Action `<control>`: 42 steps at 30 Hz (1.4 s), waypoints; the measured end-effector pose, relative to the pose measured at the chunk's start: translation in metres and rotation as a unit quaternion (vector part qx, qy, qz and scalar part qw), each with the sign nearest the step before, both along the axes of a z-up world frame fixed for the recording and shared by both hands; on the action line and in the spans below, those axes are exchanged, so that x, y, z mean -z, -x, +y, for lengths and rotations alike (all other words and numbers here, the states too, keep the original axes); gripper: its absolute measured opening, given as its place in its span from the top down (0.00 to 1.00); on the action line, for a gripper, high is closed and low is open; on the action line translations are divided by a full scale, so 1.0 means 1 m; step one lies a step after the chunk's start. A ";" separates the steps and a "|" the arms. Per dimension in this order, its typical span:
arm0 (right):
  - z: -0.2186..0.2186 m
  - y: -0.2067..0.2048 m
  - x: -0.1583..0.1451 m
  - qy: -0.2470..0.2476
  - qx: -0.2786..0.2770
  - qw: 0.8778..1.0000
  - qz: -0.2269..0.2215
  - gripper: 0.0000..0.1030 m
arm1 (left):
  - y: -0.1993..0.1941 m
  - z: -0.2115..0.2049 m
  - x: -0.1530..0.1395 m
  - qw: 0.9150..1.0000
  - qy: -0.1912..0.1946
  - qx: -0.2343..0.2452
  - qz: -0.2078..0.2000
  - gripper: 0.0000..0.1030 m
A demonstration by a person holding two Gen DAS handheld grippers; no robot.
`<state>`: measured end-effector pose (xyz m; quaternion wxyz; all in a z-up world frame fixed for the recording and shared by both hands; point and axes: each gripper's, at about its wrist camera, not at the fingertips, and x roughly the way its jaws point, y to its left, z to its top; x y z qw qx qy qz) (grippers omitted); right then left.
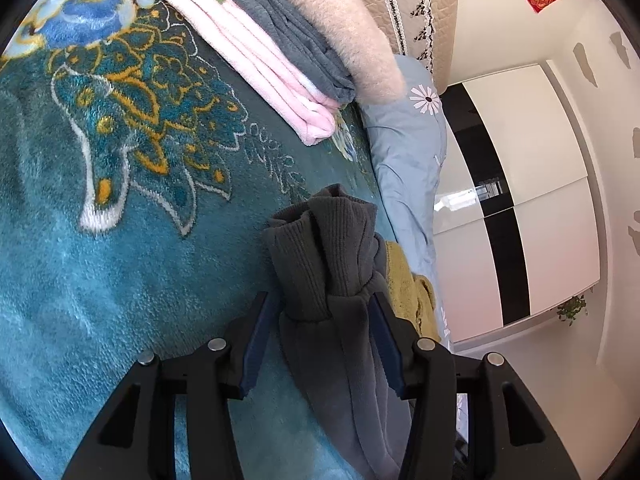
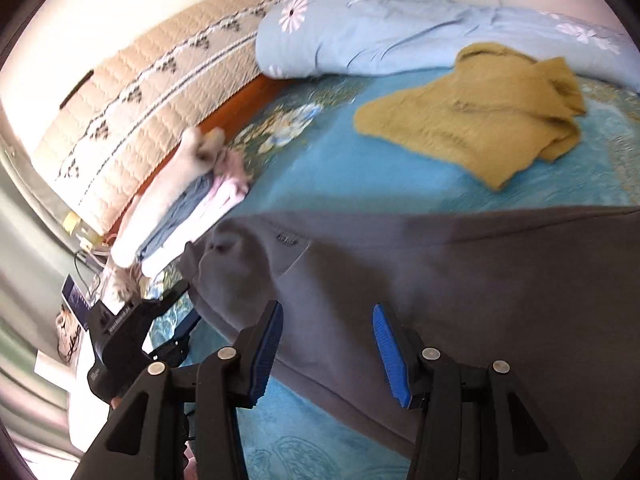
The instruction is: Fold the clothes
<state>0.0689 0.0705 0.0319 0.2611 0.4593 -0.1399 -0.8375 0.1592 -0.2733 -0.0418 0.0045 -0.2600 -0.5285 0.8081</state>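
Note:
A dark grey garment (image 2: 460, 280) lies spread on the teal patterned blanket (image 2: 360, 184). Its ribbed cuff (image 1: 320, 240) sits bunched between the fingers of my left gripper (image 1: 320, 296), which stand wide apart and do not squeeze the cloth. In the right wrist view the left gripper (image 2: 192, 304) is at the garment's left end, jaws apart. My right gripper (image 2: 326, 306) is open just above the garment's near edge, with nothing between its blue pads (image 2: 388, 352). A mustard-yellow sweater (image 2: 480, 120) lies crumpled further back; in the left wrist view the yellow sweater (image 1: 404, 280) shows behind the sleeve.
A stack of folded pink, grey and cream items (image 1: 260, 40) sits by the quilted headboard (image 2: 140, 100). A light blue flowered pillow (image 2: 400, 28) runs along the bed's far side. A white and black wardrobe (image 1: 520, 160) stands beyond the bed. A cluttered nightstand (image 2: 76, 300) is at the left.

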 end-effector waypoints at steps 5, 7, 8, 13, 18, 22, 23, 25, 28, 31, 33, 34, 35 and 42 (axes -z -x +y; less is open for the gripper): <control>-0.004 -0.002 0.020 -0.011 -0.006 1.000 -0.021 0.74 | 0.005 0.006 -0.004 1.000 0.015 0.010 -0.004 0.41; 0.000 -0.003 0.026 -0.001 -0.011 1.000 -0.025 0.78 | 0.007 0.009 -0.006 1.000 0.021 0.014 -0.005 0.39; -0.004 -0.003 0.028 -0.007 -0.019 0.999 -0.026 0.78 | 0.008 0.010 -0.007 1.000 0.024 0.016 -0.006 0.39; -0.024 -0.006 0.038 -0.034 -0.059 0.997 -0.033 0.78 | 0.015 0.016 -0.010 0.999 0.040 0.024 -0.016 0.39; -0.025 -0.006 0.046 -0.043 -0.073 0.995 -0.043 0.78 | 0.025 0.022 -0.012 0.997 0.060 0.026 -0.049 0.39; -0.017 -0.001 0.050 -0.021 -0.070 0.995 -0.061 0.78 | 0.029 0.022 -0.013 0.995 0.062 0.020 -0.071 0.50; -0.016 0.000 0.051 -0.018 -0.069 0.995 -0.063 0.77 | 0.029 0.021 -0.011 0.995 0.059 0.017 -0.078 0.57; -0.014 0.001 0.051 -0.014 -0.069 0.995 -0.067 0.77 | 0.030 0.020 -0.009 0.994 0.055 0.013 -0.093 0.65; -0.012 0.001 0.051 -0.014 -0.070 0.995 -0.069 0.77 | 0.027 0.027 -0.016 0.993 0.071 0.007 -0.093 0.78; -0.013 0.001 0.051 -0.017 -0.071 0.995 -0.069 0.77 | 0.023 0.037 -0.037 0.992 0.103 0.006 -0.078 0.80; -0.013 0.001 0.051 -0.017 -0.072 0.995 -0.070 0.77 | 0.023 0.046 -0.055 0.989 0.131 0.011 -0.068 0.80; -0.012 0.001 0.051 -0.018 -0.071 0.995 -0.069 0.77 | 0.023 0.051 -0.064 0.987 0.145 0.013 -0.062 0.80; -0.012 0.001 0.051 -0.017 -0.071 0.995 -0.070 0.77 | 0.022 0.057 -0.073 0.985 0.163 0.017 -0.056 0.80; 0.021 -0.002 0.011 0.020 -0.022 0.998 -0.052 0.78 | 0.014 0.101 -0.133 0.955 0.292 0.045 -0.008 0.80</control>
